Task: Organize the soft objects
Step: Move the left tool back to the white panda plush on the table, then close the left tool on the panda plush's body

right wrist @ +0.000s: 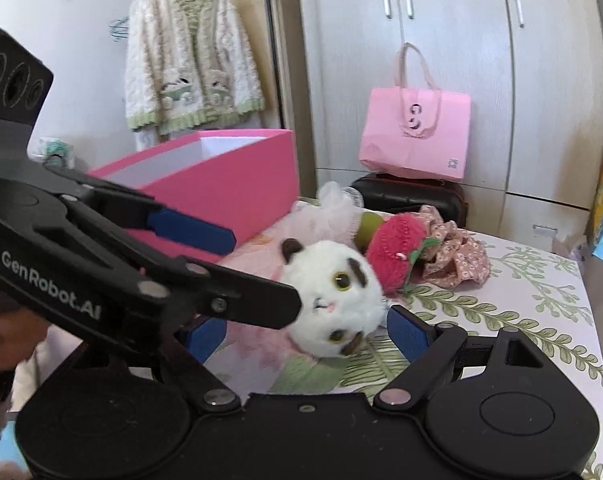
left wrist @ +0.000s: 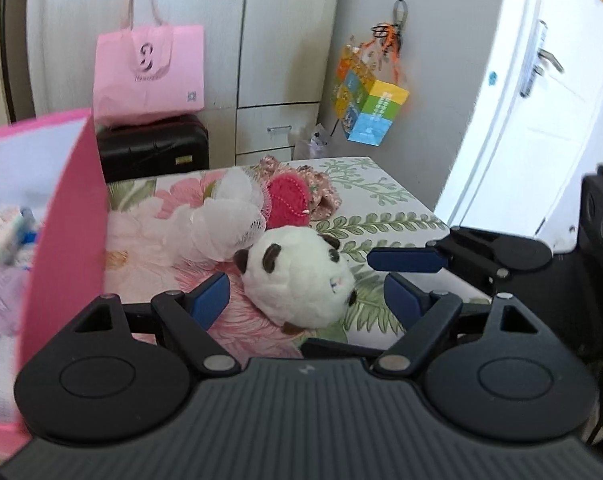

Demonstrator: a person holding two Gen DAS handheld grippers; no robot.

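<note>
Best to bracket the white plush cat [left wrist: 301,280] squarely across its round body before squeezing, then lift it to the pink box [right wrist: 221,184] beside it. It lies on the floral bedspread [left wrist: 393,216] near the front edge. Both the left gripper [left wrist: 301,296] and right gripper [right wrist: 305,332] tilt downward, jaws spread wide, empty, flanking the toy

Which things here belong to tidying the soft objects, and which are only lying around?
Job: white plush cat, red plush strawberry, white mesh pouf, floral cloth, pink box.

Lying about: pink bag, black suitcase, knit cardigan, colourful cube.
</note>
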